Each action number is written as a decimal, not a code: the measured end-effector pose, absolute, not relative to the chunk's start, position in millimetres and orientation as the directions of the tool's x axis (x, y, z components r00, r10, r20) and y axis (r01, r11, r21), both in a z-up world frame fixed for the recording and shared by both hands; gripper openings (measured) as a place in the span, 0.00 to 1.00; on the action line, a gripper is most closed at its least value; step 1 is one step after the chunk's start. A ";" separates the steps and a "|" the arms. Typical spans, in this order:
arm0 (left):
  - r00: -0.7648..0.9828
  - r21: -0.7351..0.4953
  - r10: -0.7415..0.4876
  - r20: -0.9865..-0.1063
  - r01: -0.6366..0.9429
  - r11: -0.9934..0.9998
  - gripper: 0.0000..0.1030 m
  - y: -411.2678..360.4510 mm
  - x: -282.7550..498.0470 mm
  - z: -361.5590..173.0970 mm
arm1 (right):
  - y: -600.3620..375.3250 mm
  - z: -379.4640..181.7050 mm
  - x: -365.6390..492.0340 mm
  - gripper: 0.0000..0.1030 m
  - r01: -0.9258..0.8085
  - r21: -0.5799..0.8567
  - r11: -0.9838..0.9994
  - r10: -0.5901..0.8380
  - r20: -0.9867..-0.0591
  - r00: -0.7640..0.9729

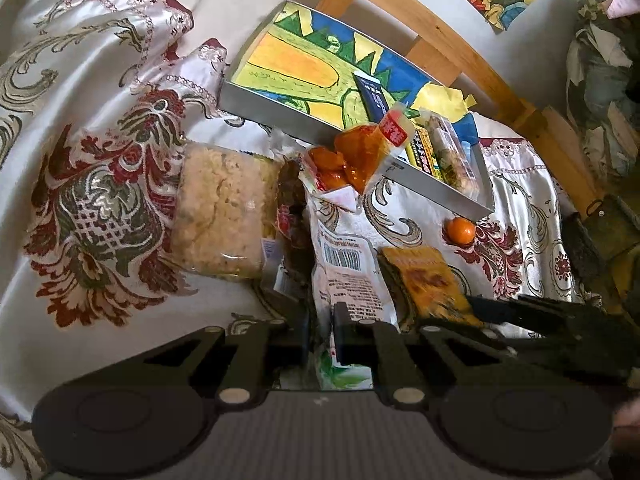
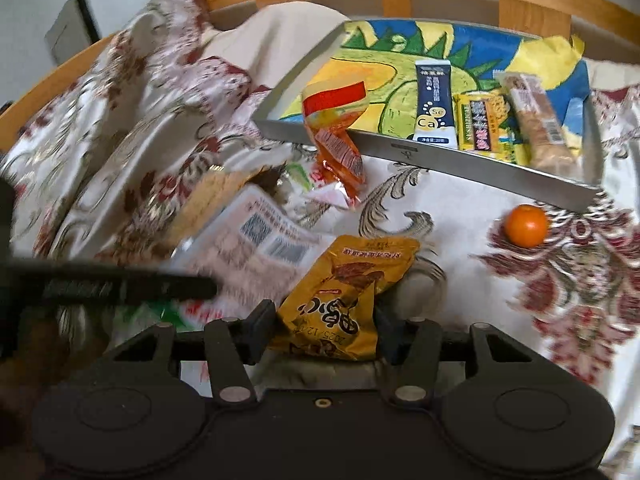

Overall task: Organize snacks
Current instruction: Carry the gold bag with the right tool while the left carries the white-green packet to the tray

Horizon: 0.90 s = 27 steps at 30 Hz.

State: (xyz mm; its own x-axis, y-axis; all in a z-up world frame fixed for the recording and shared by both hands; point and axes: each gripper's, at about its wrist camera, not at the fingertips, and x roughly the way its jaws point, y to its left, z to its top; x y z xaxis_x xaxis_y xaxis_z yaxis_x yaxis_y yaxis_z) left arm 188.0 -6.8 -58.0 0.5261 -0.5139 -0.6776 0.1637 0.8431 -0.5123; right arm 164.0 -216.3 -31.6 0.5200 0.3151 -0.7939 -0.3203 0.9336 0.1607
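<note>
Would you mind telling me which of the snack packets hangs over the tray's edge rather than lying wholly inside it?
The orange-and-red crinkled packet hangs over the grey tray's near wall; the dark blue sachet, yellow packet and beige bar lie inside.

My left gripper (image 1: 322, 334) sits low, its fingers (image 1: 341, 332) drawn close on a white packet (image 1: 344, 264). My right gripper (image 2: 324, 330) is level beside it, its fingers (image 2: 262, 330) pinching a yellow pouch (image 2: 340, 300) at its lower part. In the right wrist view my left gripper shows as a blurred dark bar at the left edge.
</note>
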 end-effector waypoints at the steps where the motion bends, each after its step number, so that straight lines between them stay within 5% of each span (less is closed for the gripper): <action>1: 0.526 -0.514 -0.515 -0.677 0.163 0.842 0.13 -7.8 188.7 -58.2 | -220.1 -28.9 157.9 0.54 -0.330 0.152 0.932 0.315 -0.791 0.525; 10: 0.516 -0.535 -0.531 -0.672 0.156 0.830 0.15 -14.3 197.6 -62.8 | -210.6 -35.9 151.7 0.66 -0.324 0.103 0.940 0.288 -0.750 0.596; 27: 0.567 -0.480 -0.486 -0.665 0.174 0.860 0.04 -21.6 189.3 -47.5 | -185.5 -46.3 138.8 0.57 -0.353 -0.111 0.929 0.174 -0.710 0.683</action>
State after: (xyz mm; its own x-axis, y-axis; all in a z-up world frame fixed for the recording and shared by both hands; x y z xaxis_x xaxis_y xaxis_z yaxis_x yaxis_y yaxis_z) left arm 189.3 -21.6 -47.5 0.5671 -0.4857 -0.6652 0.1739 0.8600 -0.4797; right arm 138.8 -185.5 -46.3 0.6827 0.1743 -0.7096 -0.3526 0.9292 -0.1109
